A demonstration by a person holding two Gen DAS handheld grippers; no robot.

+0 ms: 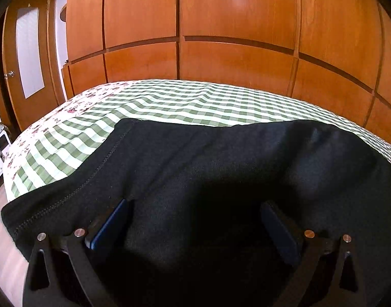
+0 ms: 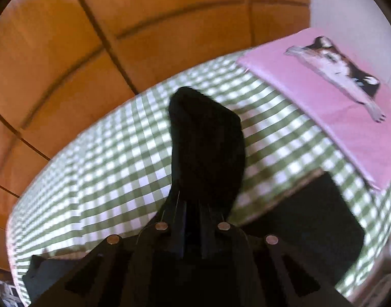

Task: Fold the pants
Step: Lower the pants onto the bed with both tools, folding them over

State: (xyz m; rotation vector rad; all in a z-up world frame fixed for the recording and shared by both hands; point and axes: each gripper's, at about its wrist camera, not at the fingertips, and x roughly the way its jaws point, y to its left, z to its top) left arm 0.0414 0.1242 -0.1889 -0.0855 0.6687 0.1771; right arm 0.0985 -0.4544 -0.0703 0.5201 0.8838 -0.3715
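Observation:
Black pants (image 1: pixel 208 163) lie spread on a green-and-white checked bedspread (image 1: pixel 170 102). In the left wrist view my left gripper (image 1: pixel 195 209) is open, its blue-padded fingers (image 1: pixel 111 225) wide apart just over the near part of the cloth, with a stitched seam to its left. In the right wrist view my right gripper (image 2: pixel 193 212) is shut on a bunched end of the pants (image 2: pixel 205 140), which stands up above the bed (image 2: pixel 106 166). More black cloth (image 2: pixel 310 220) lies lower right.
A wooden wardrobe (image 1: pixel 221 25) runs along the far side of the bed. A pink pillow (image 2: pixel 336 97) with a dog picture lies at the bed's right end. A wooden door (image 1: pixel 26 58) stands left, with floor beside the bed.

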